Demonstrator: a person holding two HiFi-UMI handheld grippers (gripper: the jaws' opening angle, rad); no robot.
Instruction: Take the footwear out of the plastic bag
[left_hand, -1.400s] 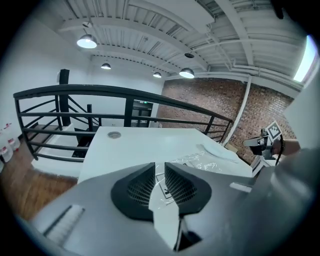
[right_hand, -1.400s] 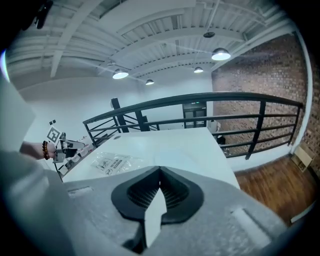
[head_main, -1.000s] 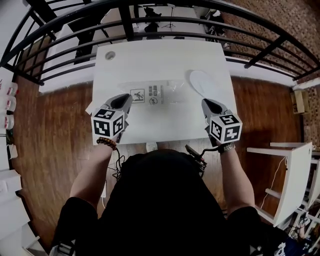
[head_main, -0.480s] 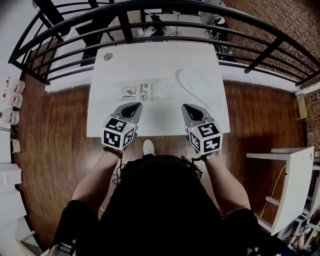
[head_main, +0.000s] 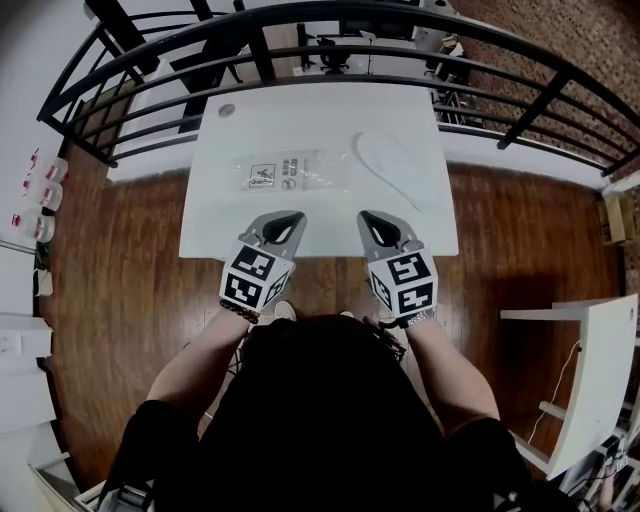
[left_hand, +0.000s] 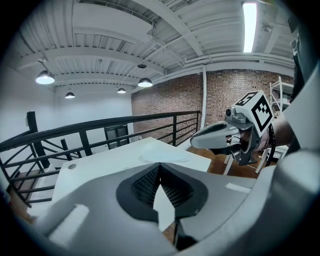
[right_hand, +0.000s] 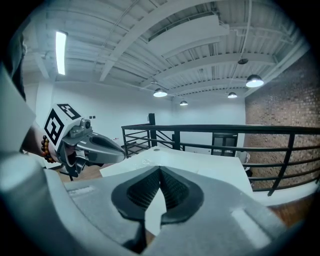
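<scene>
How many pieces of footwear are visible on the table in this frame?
1. One flat white slipper lies on the white table, just right of the clear printed plastic bag, outside it. The bag looks flat; a second one inside cannot be ruled out.

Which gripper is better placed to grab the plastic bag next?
Likely left: the left gripper sits in line with the plastic bag, while the right gripper lines up with the white footwear beside it. Both are shut and empty.

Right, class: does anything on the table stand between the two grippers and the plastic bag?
Nothing visible does. Only bare table lies between the shut left gripper, the shut right gripper and the plastic bag. The white footwear lies beside the bag, off both paths.
</scene>
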